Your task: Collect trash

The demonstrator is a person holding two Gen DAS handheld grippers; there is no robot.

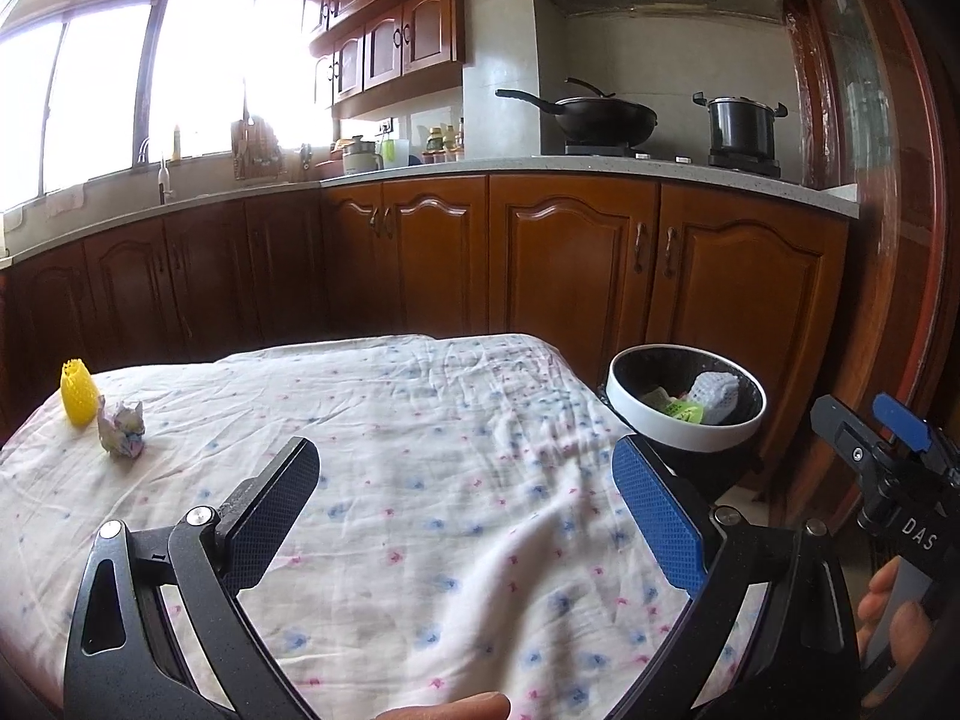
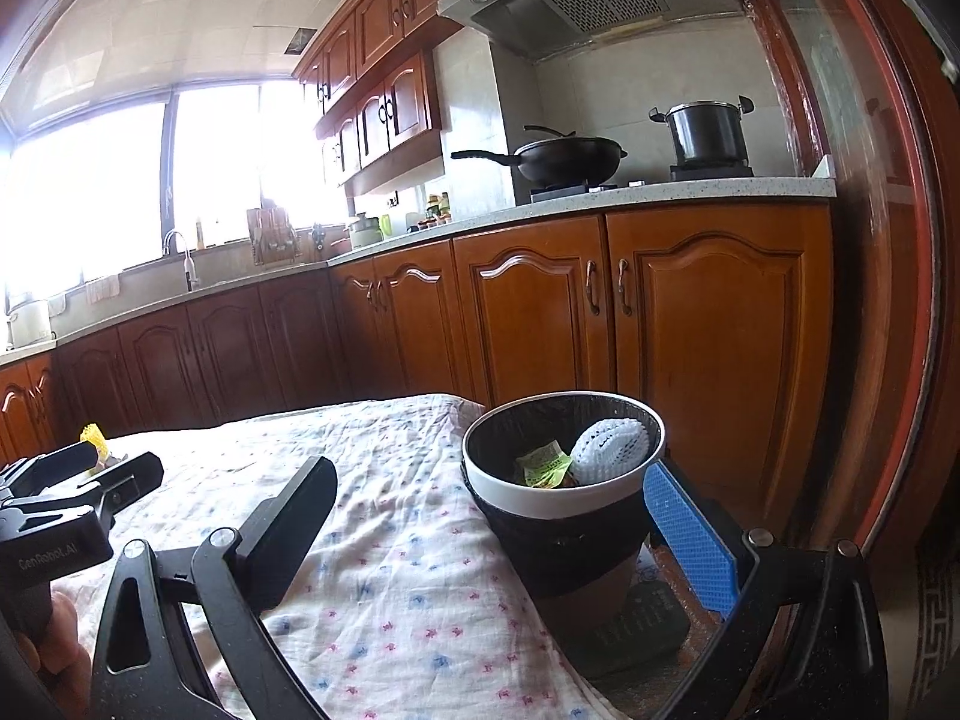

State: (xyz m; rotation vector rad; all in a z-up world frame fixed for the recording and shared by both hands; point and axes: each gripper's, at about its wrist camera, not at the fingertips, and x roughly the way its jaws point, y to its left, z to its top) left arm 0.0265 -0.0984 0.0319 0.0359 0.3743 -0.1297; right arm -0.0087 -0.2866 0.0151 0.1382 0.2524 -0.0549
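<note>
In a wood-cabinet kitchen, the cloth-covered desk (image 1: 420, 450) keeps a crumpled wrapper (image 1: 123, 433) and yellow net (image 1: 77, 393) far from the bin (image 1: 684, 429) (part-filled), both hand-held grippers, left (image 1: 465, 516) and right (image 2: 492, 531), wide and empty, likely ready to fetch them.

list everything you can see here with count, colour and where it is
yellow foam net: 1, yellow, far left of the table
crumpled paper: 1, white with pastel print, touching the yellow net's right side
tablecloth: 1, white with blue and pink flowers, over the table
trash bin: 1, white rim, black liner, off the table's right edge
white foam net: 1, white, in the bin
green wrapper: 1, green-yellow, in the bin
wok: 1, black, on the stove
pot: 1, dark, on the stove, right of the wok
cabinets: many, brown wood, under and above the counter
left hand-held gripper: 1, black with one blue pad, open over the table
right hand-held gripper: 1, same colours, open near the bin
</note>
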